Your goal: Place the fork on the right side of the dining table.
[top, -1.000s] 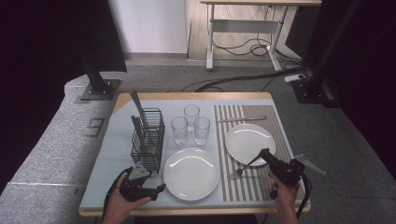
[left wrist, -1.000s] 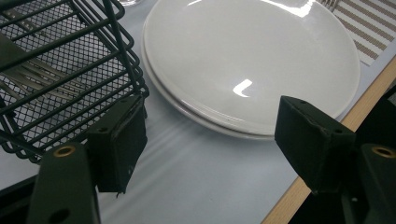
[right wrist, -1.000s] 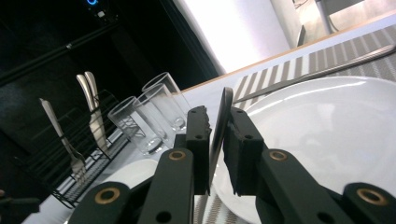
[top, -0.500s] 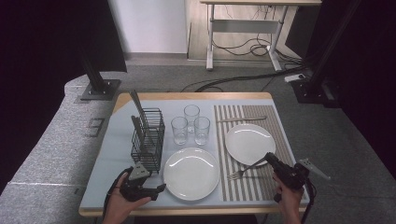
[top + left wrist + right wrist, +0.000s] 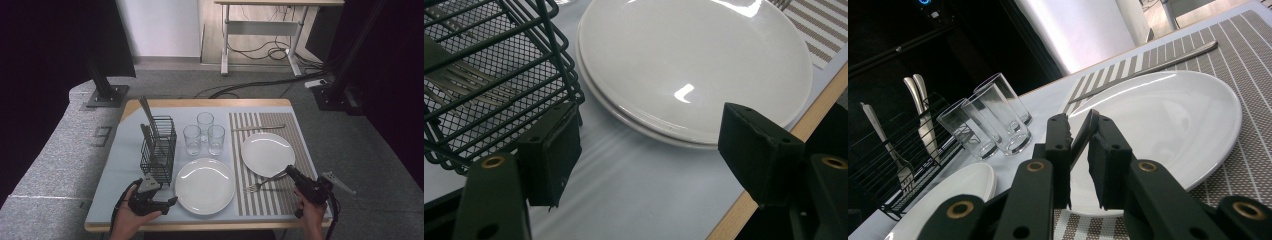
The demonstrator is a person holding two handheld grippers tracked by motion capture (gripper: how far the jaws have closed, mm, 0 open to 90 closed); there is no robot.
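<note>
High view, right gripper (image 5: 290, 170): jaws were clamped on the handle end of a fork (image 5: 264, 182); the tines lay on the striped placemat (image 5: 287, 125), just beside the near rim of the right plate (image 5: 267, 153)
High view, left gripper (image 5: 172, 201): sat at the table's near edge, between the wire basket (image 5: 158, 150) and the front plate (image 5: 204, 185), holding nothing
Left gripper view: jaws stood wide apart over bare tabletop, basket corner at one jaw, front plate (image 5: 694, 65) ahead
Right gripper view: both jaws pinched the fork's dark handle (image 5: 1083, 136) above the right plate (image 5: 1168, 110); three glasses (image 5: 993, 120) stood beyond
</note>
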